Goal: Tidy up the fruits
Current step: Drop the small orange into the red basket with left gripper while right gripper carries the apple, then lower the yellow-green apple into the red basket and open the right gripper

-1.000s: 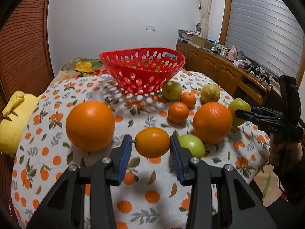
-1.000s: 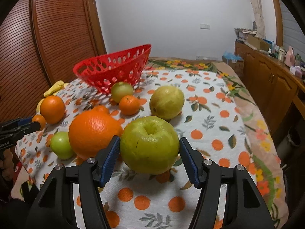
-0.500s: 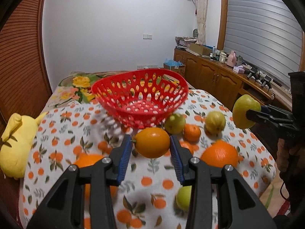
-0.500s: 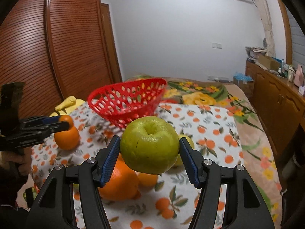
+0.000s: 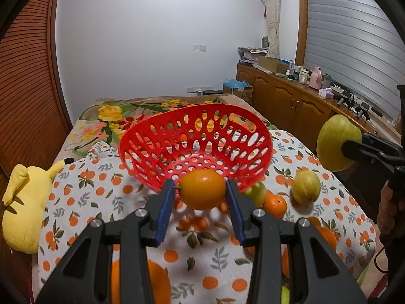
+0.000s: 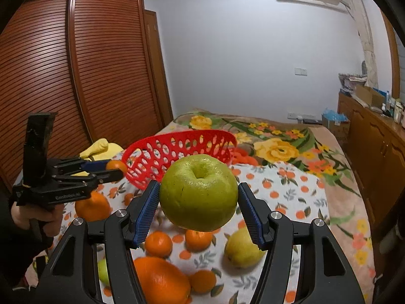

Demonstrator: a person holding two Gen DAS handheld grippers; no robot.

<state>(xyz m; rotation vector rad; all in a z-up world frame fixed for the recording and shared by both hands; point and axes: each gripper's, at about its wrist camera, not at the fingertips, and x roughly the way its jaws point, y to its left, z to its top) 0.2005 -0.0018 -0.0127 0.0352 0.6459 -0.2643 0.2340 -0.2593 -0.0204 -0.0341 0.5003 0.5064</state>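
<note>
Fruit-print cloth covers the surface (image 5: pixel 106 190), where the red basket (image 5: pixel 195 136) sits tilted at mid-frame, its open mouth toward us, with oranges and pale fruit loose at lower right. Our left tongs (image 5: pixel 201 200) pinch a small orange (image 5: pixel 202 188) by its ends just before the basket's near rim, and our right tongs (image 6: pixel 198 204) pinch a big green apple (image 6: pixel 198 192) in the air, the basket behind it at left of centre. We judge that both round fruits could slip from the narrow pads, that two tongs arriving together could knock each other, and that a hard drop could tip the leaning basket.
</note>
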